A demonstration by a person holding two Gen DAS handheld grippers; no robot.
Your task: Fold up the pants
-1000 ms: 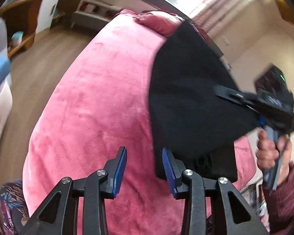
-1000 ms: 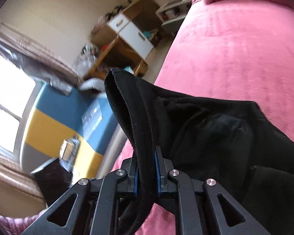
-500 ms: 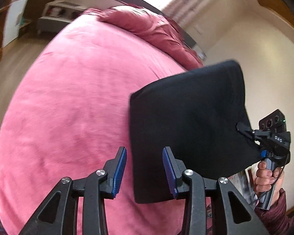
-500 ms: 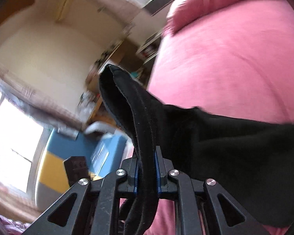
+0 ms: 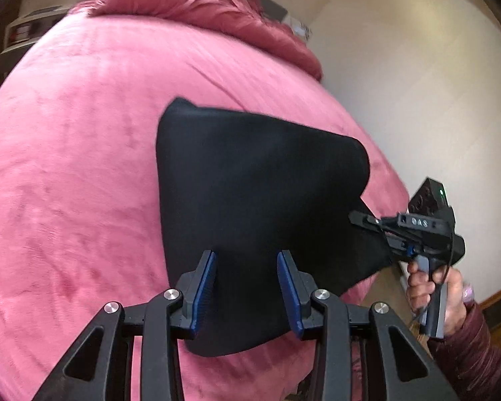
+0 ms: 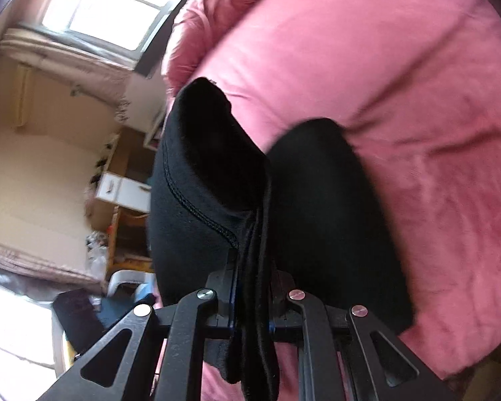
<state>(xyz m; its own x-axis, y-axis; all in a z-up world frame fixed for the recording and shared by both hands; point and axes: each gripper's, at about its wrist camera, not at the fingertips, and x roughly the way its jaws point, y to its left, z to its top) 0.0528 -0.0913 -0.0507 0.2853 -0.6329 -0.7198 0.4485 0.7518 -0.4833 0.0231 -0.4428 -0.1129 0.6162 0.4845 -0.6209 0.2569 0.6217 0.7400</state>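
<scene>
The black pants [image 5: 250, 207] hang folded above the pink bed [image 5: 76, 167], held up by one edge so the cloth spreads as a flat dark panel over the blanket. In the right wrist view the pants [image 6: 210, 180] bunch into thick layers with a stitched hem curving down toward the pads, and a second fold bulges to the right over the bed [image 6: 400, 83].

The right tool [image 6: 252, 287] is clenched on that bunched edge, its jaws nearly together with the cloth pinched between them. From the left wrist view the same right tool [image 5: 367, 219] bites the panel's right corner, and a hand [image 5: 434, 287] in a dark red sleeve [image 5: 467, 351] grips its handle.

The left tool [image 5: 247, 287] is released: its blue pads [image 5: 205, 287] stand apart with the lower part of the panel seen between them, not pressed by either pad.

A pink pillow [image 5: 200, 3] lies at the head of the bed. A window [image 6: 110, 10] and a white-fronted cabinet [image 6: 123, 190] show to the left.
</scene>
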